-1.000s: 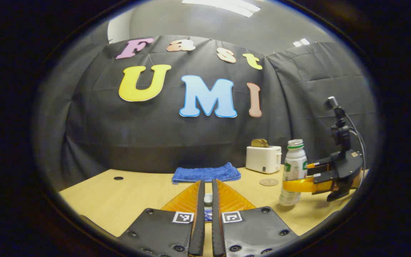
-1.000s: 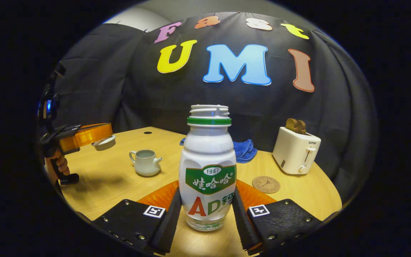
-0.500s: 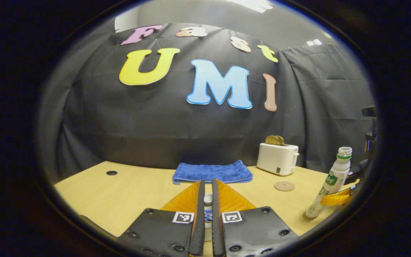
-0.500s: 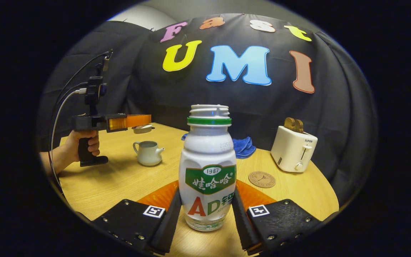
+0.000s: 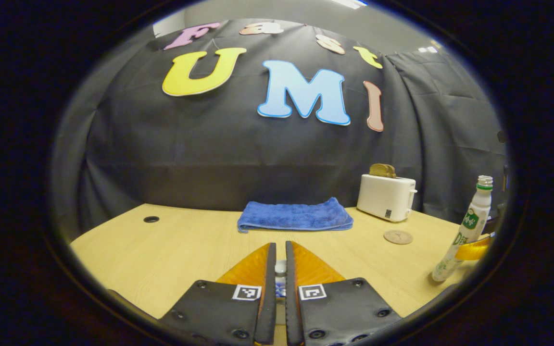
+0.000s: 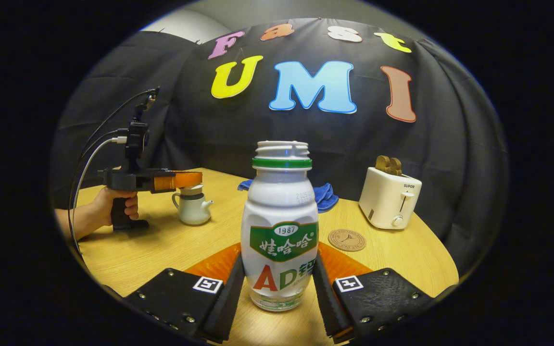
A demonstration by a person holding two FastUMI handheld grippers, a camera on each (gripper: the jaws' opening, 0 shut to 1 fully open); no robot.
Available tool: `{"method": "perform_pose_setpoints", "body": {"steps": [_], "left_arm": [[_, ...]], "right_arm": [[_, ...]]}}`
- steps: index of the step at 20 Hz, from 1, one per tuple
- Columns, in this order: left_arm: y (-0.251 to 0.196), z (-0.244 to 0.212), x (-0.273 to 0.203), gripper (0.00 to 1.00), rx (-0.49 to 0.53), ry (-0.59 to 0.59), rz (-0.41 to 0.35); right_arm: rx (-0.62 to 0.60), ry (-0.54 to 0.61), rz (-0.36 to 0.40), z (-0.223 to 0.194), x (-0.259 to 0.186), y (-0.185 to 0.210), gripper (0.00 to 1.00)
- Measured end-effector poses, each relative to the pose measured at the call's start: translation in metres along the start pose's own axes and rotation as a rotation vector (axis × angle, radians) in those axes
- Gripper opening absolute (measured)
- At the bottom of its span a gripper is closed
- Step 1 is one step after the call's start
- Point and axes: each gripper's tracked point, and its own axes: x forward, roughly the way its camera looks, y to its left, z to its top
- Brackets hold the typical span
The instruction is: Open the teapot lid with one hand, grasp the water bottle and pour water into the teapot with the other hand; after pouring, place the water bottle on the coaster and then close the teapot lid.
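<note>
the right gripper (image 6: 279, 283) is clamped on the water bottle (image 6: 280, 226), both fingers pressed to its lower sides; the bottle is upright, uncapped, its base at or just above the table (image 6: 171, 245) near the front edge. the left gripper (image 6: 195, 179) is pinched nearly shut on the teapot lid's knob (image 5: 280, 267), and in the right gripper view the lid (image 6: 191, 190) sits at the mouth of the teapot (image 6: 193, 210), on it or just over it (i cannot tell whether it is seated). the coaster (image 6: 346, 240) lies bare, just to the right of the bottle and a little farther back.

this fits either the lid coming off ahead of the pour or going back on after it, though the bottle is not on the coaster. if the pour is ahead, the lid has to clear the pot's mouth sideways; if it is done, the bottle goes onto the coaster.

around: a white toaster (image 6: 390, 198) behind the coaster, near enough to mind when setting the bottle down, and a folded blue towel (image 5: 296, 216) at the back. the table between bottle and teapot is bare of obstacles.
</note>
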Motion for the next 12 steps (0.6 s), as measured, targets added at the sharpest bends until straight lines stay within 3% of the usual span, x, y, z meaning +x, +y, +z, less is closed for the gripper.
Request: {"method": "perform_pose_setpoints", "body": {"steps": [2,4,5,6,9,10,11,12], "left_arm": [[-0.002,-0.005,0.002,0.14,0.015,0.016,0.003],[-0.004,-0.007,0.001,0.18,0.036,0.018,0.008],[-0.004,-0.008,0.002,0.11,0.042,0.02,0.01],[-0.003,-0.01,0.003,0.18,0.04,0.024,0.011],[-0.003,-0.014,0.003,0.19,0.02,0.036,0.012],[-0.003,-0.016,0.003,0.1,0.021,0.04,0.015],[-0.004,-0.017,0.003,0.19,0.03,0.04,0.018],[-0.004,-0.016,0.003,0.18,0.038,0.04,0.021]], "right_arm": [[-0.005,0.005,0.0,-0.002,0.0,-0.001,0.7],[-0.005,0.01,-0.006,-0.005,0.0,-0.004,0.7],[0.001,0.01,-0.009,-0.005,0.0,-0.005,0.7],[0.006,0.012,-0.01,-0.007,0.001,-0.006,0.7],[0.019,0.013,-0.017,-0.008,0.002,-0.007,0.71],[0.03,0.017,-0.017,-0.009,0.002,-0.007,0.7],[0.037,0.017,-0.017,-0.008,0.002,-0.007,0.7],[0.038,0.019,-0.018,-0.008,0.003,-0.007,0.7]]}}
